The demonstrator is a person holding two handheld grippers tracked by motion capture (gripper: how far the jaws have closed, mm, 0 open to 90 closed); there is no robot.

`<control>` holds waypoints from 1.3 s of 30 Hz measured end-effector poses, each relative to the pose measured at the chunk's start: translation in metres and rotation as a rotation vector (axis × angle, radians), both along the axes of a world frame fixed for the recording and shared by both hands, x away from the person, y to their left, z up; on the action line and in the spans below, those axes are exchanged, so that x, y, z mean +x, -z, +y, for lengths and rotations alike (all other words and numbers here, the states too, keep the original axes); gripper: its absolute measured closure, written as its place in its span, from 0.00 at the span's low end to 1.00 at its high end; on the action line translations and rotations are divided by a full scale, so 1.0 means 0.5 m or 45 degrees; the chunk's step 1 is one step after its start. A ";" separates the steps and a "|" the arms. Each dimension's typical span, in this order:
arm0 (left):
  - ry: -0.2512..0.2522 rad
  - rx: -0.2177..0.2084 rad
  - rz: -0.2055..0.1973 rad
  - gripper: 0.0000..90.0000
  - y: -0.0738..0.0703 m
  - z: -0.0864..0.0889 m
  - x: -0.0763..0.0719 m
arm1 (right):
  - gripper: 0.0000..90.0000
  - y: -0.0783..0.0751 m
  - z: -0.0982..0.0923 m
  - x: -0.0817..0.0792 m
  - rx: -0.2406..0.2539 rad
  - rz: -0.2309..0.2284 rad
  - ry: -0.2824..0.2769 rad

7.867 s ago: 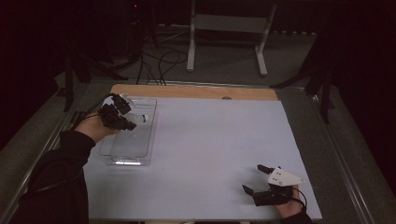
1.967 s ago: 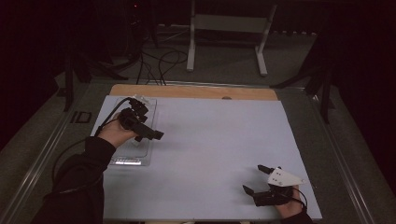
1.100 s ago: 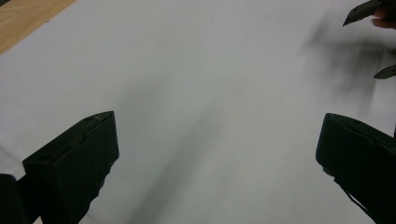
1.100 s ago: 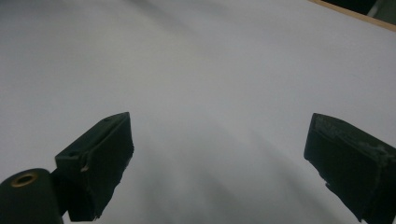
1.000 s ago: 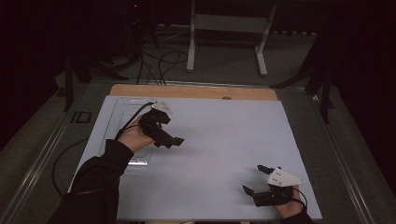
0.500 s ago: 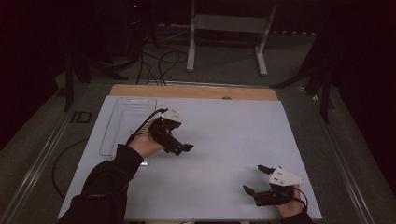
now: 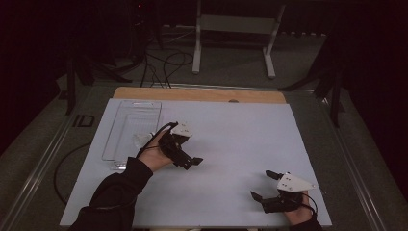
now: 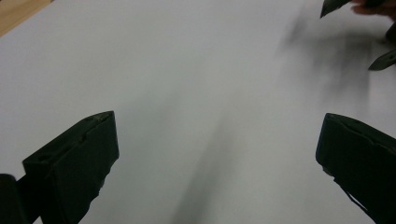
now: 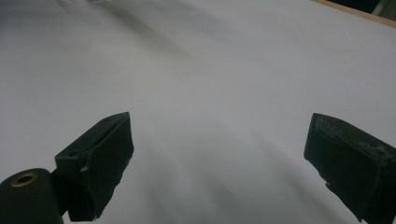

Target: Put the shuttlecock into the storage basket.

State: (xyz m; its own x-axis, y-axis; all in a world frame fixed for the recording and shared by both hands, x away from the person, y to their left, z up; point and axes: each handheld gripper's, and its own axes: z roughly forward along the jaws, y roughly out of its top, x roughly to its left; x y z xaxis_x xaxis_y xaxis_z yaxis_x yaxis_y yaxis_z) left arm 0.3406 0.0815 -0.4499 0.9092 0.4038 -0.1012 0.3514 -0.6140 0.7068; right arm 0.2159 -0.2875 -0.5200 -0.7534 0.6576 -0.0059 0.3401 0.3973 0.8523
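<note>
Clear tray point(image 7: 129, 129) lying on the white surface point(image 7: 240, 130) near its far-left edge, lengthwise, empty-looking. Left gripper point(image 7: 189, 161) just right of the tray, above the surface, jaws spread wide with nothing between. Right gripper point(image 7: 262, 185) well apart at the near-right corner, jaws likewise spread.

A clear plastic tray point(image 7: 131, 129) lies flat on the white surface point(image 7: 240, 139), long and narrow, near the far-left corner. Its long side runs away from the person. It is empty, with raised walls and a glint at its near end.
</note>
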 end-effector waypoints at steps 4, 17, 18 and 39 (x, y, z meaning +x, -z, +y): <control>0.005 0.023 -0.020 0.00 0.009 -0.004 -0.009 | 0.09 0.000 0.000 0.000 -0.008 0.000 -0.002; -0.040 0.048 -0.027 0.00 0.020 0.004 -0.035 | 0.09 0.000 0.000 -0.002 -0.002 0.006 0.002; -0.055 0.072 -0.016 0.00 0.023 0.006 -0.039 | 0.09 0.000 0.000 -0.002 -0.004 0.007 -0.002; -0.148 -0.005 0.068 0.00 0.046 0.036 -0.061 | 0.09 0.000 0.000 -0.002 -0.011 0.004 0.001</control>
State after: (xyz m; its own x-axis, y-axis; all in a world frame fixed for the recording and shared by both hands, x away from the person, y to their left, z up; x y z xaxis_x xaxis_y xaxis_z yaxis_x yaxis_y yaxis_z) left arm 0.3102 0.0993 -0.4727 0.8496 0.5057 -0.1500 0.4572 -0.5642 0.6874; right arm 0.2147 -0.2873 -0.5198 -0.7528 0.6582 -0.0093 0.3432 0.4046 0.8476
